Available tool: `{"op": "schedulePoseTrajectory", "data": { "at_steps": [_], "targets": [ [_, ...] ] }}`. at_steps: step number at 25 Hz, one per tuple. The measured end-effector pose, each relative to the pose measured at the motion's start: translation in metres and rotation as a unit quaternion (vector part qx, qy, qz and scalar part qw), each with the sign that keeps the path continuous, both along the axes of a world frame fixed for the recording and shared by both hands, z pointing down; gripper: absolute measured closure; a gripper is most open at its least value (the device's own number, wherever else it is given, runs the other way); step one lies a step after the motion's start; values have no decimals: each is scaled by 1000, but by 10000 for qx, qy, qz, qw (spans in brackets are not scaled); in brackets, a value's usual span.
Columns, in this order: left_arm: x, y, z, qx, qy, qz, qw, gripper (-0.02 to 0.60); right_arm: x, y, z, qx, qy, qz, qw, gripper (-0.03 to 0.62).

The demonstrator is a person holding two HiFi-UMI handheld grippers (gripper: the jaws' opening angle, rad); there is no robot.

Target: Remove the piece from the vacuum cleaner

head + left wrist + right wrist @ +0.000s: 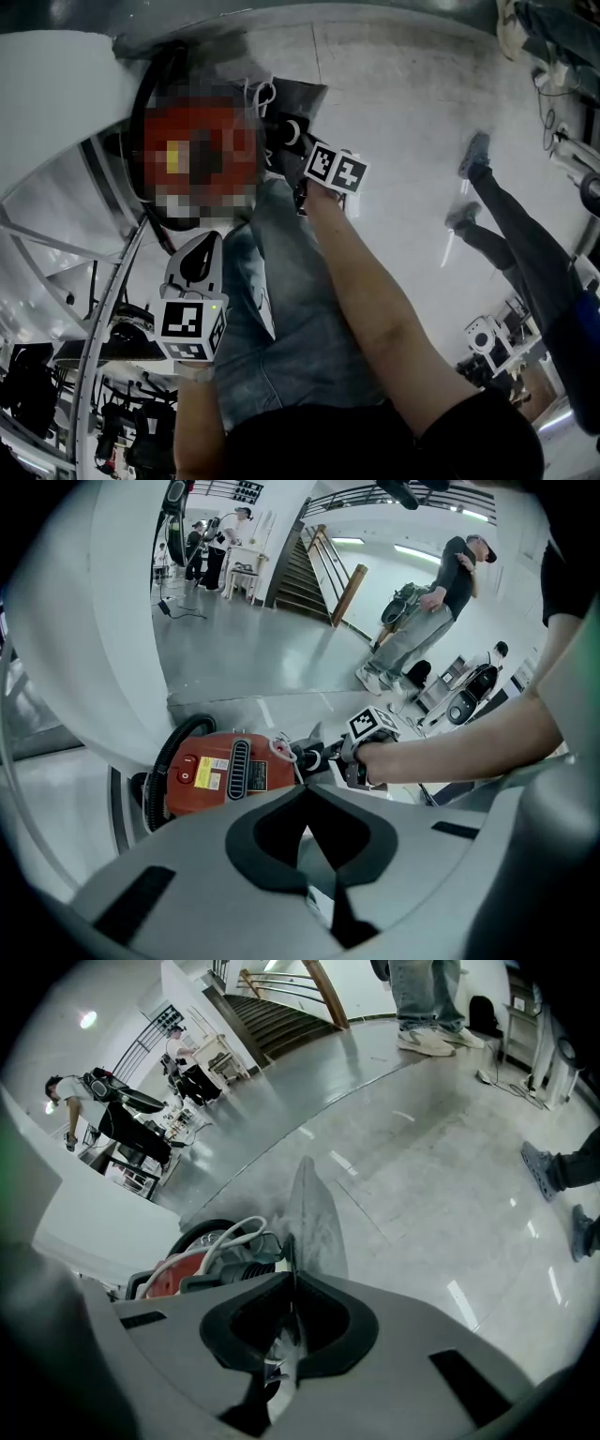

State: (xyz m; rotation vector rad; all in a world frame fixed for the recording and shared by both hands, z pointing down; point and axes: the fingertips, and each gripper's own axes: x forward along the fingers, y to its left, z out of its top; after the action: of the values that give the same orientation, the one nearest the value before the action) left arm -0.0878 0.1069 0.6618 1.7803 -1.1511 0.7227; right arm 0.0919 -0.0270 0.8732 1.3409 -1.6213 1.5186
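The red vacuum cleaner [220, 772] lies on the pale floor with a black hose [169, 752] curling round its left end; the head view shows it [197, 141] under a mosaic patch. My right gripper [292, 1274] is shut on a thin grey flat piece [314, 1213] that stands edge-on out of the jaws, right by the vacuum's front, where a white cord [234, 1237] loops. In the head view the right gripper [289, 133] holds this grey piece [302, 94] beside the vacuum. My left gripper [305, 794] hangs back from the vacuum, its jaws shut and nothing between them.
A white curved wall [56, 84] rises left of the vacuum, with a metal frame [103, 319] and dark equipment below it. A person's legs [511, 234] stand at the right. Another person [441, 592] and stairs [300, 574] are farther off.
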Motion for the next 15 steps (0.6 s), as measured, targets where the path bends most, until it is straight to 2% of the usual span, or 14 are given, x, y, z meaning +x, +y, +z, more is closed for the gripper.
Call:
{"op": "schedulePoseTrajectory", "data": {
  "at_steps": [15],
  "targets": [
    [4,1,7,-24,5,-9,10000,565,3,-4,5,11,-98,73,9999,546]
  ]
}}
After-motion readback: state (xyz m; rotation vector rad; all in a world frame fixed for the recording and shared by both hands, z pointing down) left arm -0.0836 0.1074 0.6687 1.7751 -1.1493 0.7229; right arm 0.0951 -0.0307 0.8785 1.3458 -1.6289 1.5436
